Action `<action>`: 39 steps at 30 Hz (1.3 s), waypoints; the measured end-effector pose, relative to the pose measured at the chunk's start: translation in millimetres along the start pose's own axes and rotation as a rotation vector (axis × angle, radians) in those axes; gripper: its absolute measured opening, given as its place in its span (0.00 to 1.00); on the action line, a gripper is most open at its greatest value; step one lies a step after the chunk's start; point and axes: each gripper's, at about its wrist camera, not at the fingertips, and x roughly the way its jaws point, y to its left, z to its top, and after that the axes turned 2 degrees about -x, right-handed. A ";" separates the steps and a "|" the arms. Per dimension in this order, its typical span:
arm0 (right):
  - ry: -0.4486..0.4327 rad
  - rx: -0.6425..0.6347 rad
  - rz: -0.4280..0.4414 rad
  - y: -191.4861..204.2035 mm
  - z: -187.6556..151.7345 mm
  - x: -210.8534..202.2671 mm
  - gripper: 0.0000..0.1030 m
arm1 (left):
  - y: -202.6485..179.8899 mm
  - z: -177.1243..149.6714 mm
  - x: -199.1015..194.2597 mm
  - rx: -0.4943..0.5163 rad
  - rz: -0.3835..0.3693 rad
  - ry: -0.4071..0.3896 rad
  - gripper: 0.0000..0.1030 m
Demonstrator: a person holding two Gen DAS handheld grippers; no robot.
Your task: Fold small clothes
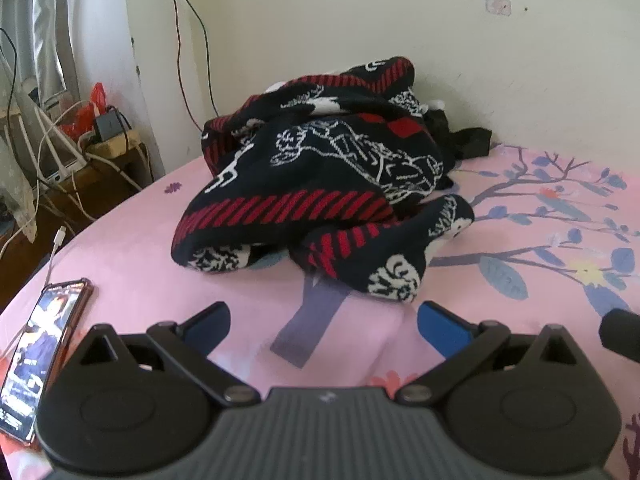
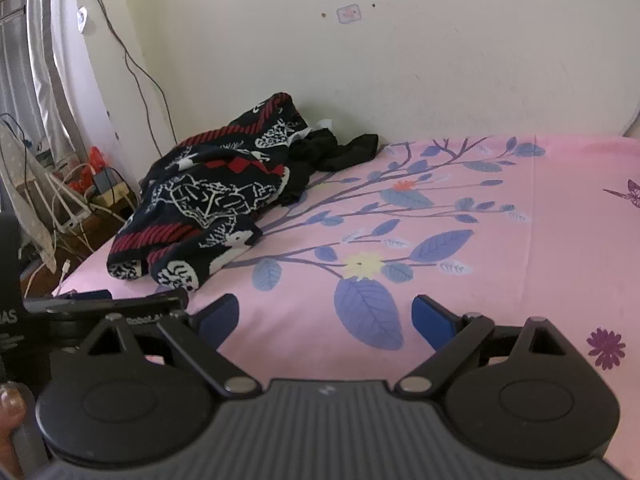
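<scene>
Taking the sweater (image 1: 320, 176) as my landmark: it lies in a crumpled heap of black, red and white knit on the pink bedsheet (image 1: 132, 248), pushed up near the wall. Left of it, near the bed's edge, a phone (image 1: 40, 356) lies face up with a white cable (image 1: 56, 248) trailing off toward the cluttered side table. Just in front of the sweater my left gripper (image 1: 323, 320) hangs with its blue fingers spread as wide as they go, holding nothing. Behind and right of the sweater a second dark garment (image 2: 340, 148) is bunched against the wall. Well right of the sweater, over the printed leaves, my right gripper (image 2: 326, 316) is also wide apart and empty. By my reckoning nothing is folded yet; every step remains.
</scene>
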 end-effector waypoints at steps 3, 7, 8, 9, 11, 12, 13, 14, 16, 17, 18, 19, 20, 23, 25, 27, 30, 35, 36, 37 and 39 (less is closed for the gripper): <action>0.001 -0.009 0.002 1.2 -0.2 -0.4 0.85 | -0.6 -1.5 -0.6 0.004 0.005 -0.005 1.00; 0.002 -0.012 0.003 1.9 0.0 -0.4 0.85 | -3.4 -1.0 -2.5 0.017 0.014 -0.014 1.00; 0.002 -0.012 0.003 2.1 -0.2 -0.5 0.85 | -3.4 -1.3 -3.0 0.019 0.014 -0.016 1.00; 0.003 -0.012 0.003 2.3 -0.3 -0.7 0.85 | -4.1 -0.8 -3.0 0.020 0.015 -0.016 1.00; 0.003 -0.014 0.003 2.1 0.1 -0.4 0.85 | -4.3 -0.7 -3.4 0.020 0.016 -0.017 1.00; 0.003 -0.015 0.003 2.5 0.0 -0.6 0.85 | -3.9 -0.6 -3.7 0.018 0.016 -0.018 1.00; 0.004 -0.016 0.003 2.1 0.3 -0.2 0.85 | -3.4 -0.3 -3.8 0.016 0.016 -0.018 1.00; 0.005 -0.017 0.003 2.1 0.2 -0.2 0.85 | -2.9 -0.3 -3.9 0.014 0.017 -0.019 1.00; 0.006 -0.019 0.004 2.2 0.1 -0.1 0.85 | -2.4 -0.4 -4.3 0.012 0.017 -0.020 1.00; 0.006 -0.019 0.004 2.2 0.0 -0.1 0.85 | -2.0 -0.3 -4.4 0.011 0.016 -0.020 1.00; 0.006 -0.019 0.004 2.3 0.0 -0.2 0.85 | -1.9 -0.2 -4.4 0.010 0.017 -0.020 1.00; 0.006 -0.019 0.003 2.3 -0.1 -0.1 0.85 | -1.8 0.0 -4.5 0.009 0.016 -0.020 1.00; 0.006 -0.019 0.003 2.5 -0.2 -0.3 0.85 | -2.1 0.1 -4.4 0.010 0.016 -0.020 1.00; 0.007 -0.021 0.003 2.8 0.0 0.1 0.85 | -2.0 0.2 -4.4 0.009 0.017 -0.021 1.00; 0.008 -0.024 0.004 3.2 0.0 0.4 0.85 | -2.2 0.3 -4.4 0.009 0.017 -0.021 1.00; 0.009 -0.025 0.004 3.8 -0.2 0.4 0.85 | -2.3 0.4 -4.2 0.007 0.022 -0.022 1.00; 0.010 -0.026 0.004 3.6 0.0 0.8 0.85 | -2.4 1.0 -3.5 0.004 0.032 -0.019 1.00; 0.010 -0.026 0.004 3.5 -0.2 0.8 0.85 | -1.0 1.3 -2.8 -0.007 0.032 -0.016 1.00; 0.011 -0.026 0.003 3.7 -0.4 0.8 0.85 | -0.6 1.4 -2.6 -0.009 0.031 -0.015 1.00; 0.010 -0.026 0.004 3.4 -0.3 0.8 0.85 | -0.4 1.4 -2.3 -0.011 0.030 -0.014 1.00; 0.011 -0.027 0.004 3.4 -0.3 0.8 0.85 | 0.1 1.4 -1.9 -0.014 0.027 -0.013 1.00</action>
